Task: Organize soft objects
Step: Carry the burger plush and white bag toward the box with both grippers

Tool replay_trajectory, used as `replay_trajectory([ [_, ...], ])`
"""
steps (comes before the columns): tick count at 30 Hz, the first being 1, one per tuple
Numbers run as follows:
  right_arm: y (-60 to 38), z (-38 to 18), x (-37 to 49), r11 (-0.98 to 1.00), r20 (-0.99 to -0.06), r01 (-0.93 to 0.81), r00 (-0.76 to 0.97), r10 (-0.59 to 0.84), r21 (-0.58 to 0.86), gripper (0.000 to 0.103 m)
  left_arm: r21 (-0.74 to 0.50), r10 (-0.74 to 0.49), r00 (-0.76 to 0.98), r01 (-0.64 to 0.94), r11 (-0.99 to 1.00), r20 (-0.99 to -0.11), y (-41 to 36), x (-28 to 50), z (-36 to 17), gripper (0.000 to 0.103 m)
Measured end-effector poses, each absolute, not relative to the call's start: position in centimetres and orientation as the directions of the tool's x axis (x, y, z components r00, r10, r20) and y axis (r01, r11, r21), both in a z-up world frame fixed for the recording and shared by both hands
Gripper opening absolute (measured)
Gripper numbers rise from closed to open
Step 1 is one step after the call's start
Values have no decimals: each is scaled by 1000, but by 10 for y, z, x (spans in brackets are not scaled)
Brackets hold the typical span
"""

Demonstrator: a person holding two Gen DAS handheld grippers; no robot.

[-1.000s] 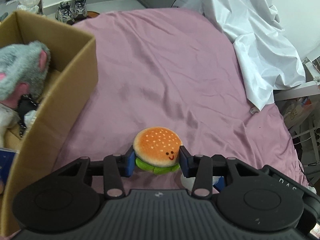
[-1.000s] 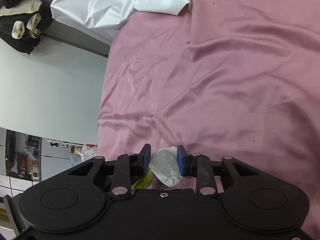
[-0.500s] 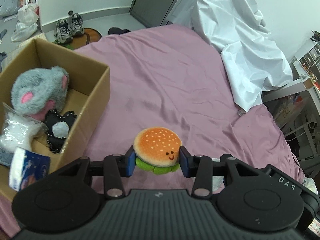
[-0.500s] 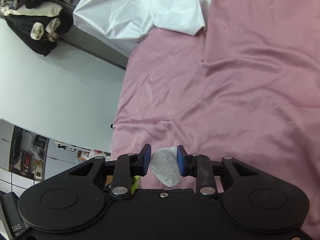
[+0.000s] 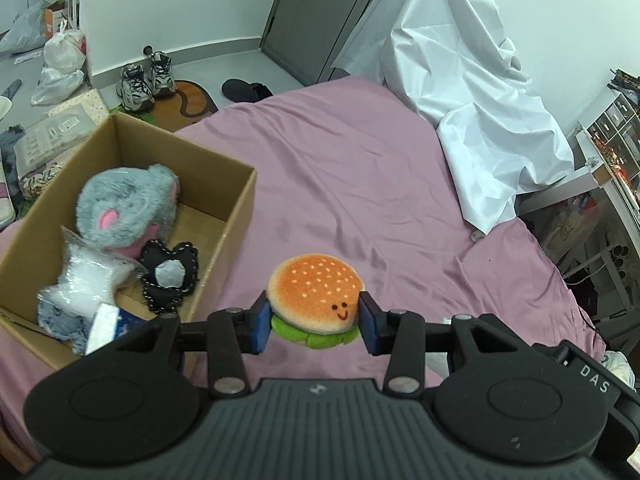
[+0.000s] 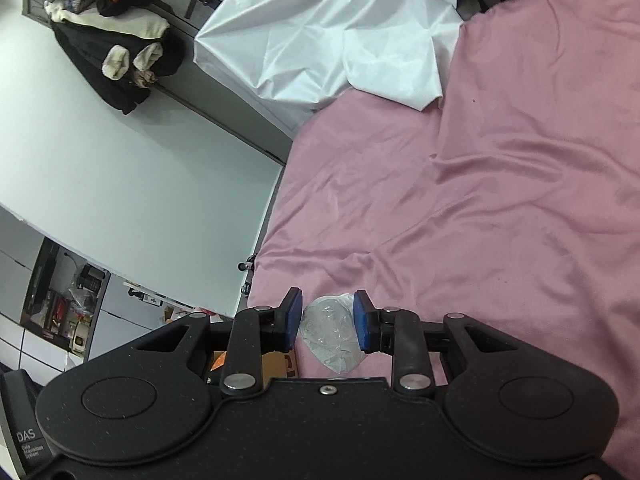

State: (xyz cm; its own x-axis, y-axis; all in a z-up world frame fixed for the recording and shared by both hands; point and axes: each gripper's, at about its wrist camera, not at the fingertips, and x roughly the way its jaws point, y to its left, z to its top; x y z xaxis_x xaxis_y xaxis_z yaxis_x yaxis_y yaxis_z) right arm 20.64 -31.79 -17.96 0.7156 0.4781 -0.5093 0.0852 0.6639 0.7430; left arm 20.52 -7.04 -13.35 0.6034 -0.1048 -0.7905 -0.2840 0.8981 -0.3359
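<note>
My left gripper point(image 5: 314, 324) is shut on a plush hamburger point(image 5: 314, 300) with an orange bun, a smiley face and green lettuce, held above the pink bed sheet point(image 5: 360, 184). A cardboard box point(image 5: 236, 216) stands to its left and holds a grey plush mouse point(image 5: 126, 208), a black heart-shaped cushion point(image 5: 170, 280) and plastic-wrapped soft items point(image 5: 86, 280). My right gripper point(image 6: 326, 318) is shut on a soft item in a clear plastic bag point(image 6: 332, 336), above the sheet point(image 6: 500, 200) near the bed's edge.
A crumpled white cover point(image 5: 472, 92) lies at the bed's far right corner and shows in the right wrist view point(image 6: 340, 40) too. Shoes point(image 5: 146, 76), bags and clutter lie on the floor beyond the box. Dark clothes point(image 6: 116, 56) hang on a wall.
Both grippers have risen and pulled back with their items still held. The left wrist view now looks down into the whole box; the right wrist view shows more wall and white cover.
</note>
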Motion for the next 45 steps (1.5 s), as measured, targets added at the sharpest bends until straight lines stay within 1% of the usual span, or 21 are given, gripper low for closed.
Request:
replay_trajectory([
  [18, -306, -149, 178, 703, -429, -1, 791, 436, 712, 27, -329, -77, 636, -287, 900, -768, -42, 176, -115, 43],
  [29, -276, -139, 165, 717, -413, -50, 789, 455, 695, 27, -329, -61, 650, -300, 896, -758, -20, 164, -110, 43],
  [45, -239, -132, 155, 732, -405, -85, 787, 465, 675, 27, -345, -62, 634, -332, 878, -770, 19, 157, -119, 43],
])
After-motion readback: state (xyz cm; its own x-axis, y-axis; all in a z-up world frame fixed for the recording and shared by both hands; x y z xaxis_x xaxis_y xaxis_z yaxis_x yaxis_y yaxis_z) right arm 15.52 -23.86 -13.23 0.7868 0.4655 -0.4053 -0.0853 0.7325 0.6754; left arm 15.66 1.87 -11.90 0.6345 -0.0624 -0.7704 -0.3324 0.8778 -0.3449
